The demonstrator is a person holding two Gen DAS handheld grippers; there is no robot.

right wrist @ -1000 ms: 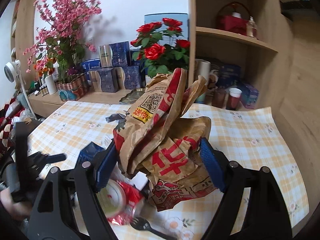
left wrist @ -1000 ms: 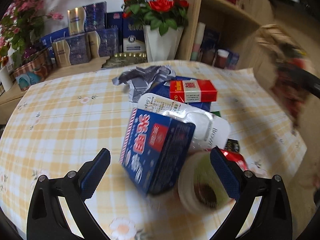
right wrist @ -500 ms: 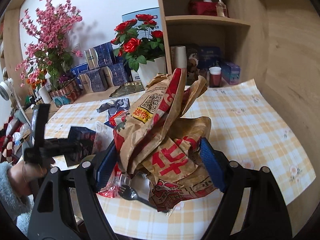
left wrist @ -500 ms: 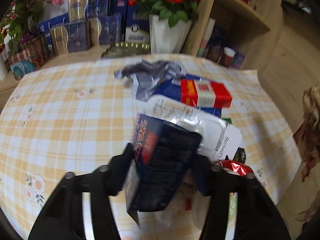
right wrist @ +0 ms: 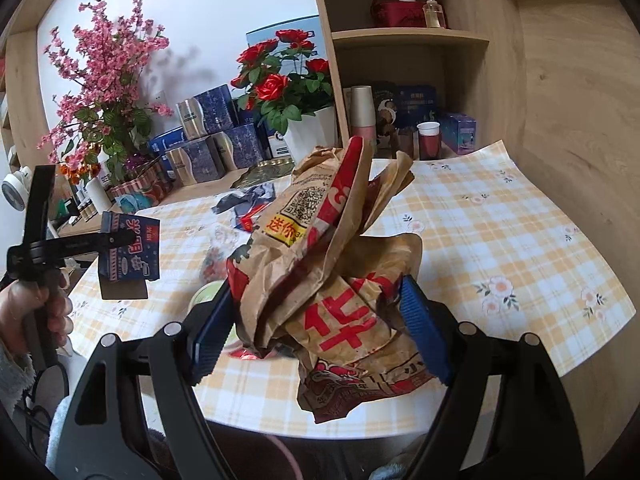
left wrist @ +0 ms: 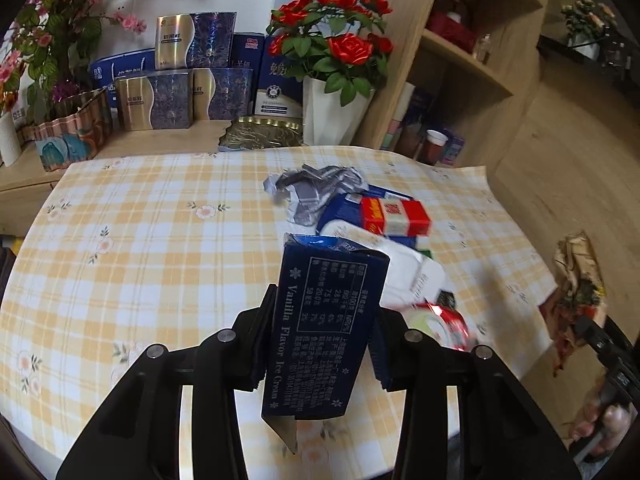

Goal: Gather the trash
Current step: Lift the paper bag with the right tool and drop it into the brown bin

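A dark blue ice cream box point(left wrist: 332, 288) stands upright between the pads of my left gripper point(left wrist: 322, 344), held above the checked tablecloth point(left wrist: 140, 240); the jaws are still closing on it. From the right wrist view the same box point(right wrist: 130, 250) hangs at the left in that gripper point(right wrist: 108, 240). My right gripper point(right wrist: 316, 328) is shut on a crumpled brown paper bag point(right wrist: 320, 240) with red print. On the table lie a red carton point(left wrist: 394, 216), a grey crumpled wrapper point(left wrist: 316, 188), a white plastic pack point(left wrist: 408, 276) and a red foil wrapper point(left wrist: 448, 320).
A white vase of red roses point(left wrist: 332, 112) and stacked blue gift boxes point(left wrist: 176, 96) stand behind the table. A wooden shelf unit point(left wrist: 460, 60) rises at the back right. A person's hand point(right wrist: 28, 312) holds the left gripper's handle.
The left gripper went from wide open around the blue box to shut on it and lifted it off the table. The right gripper carried the paper bag toward the table's near edge.
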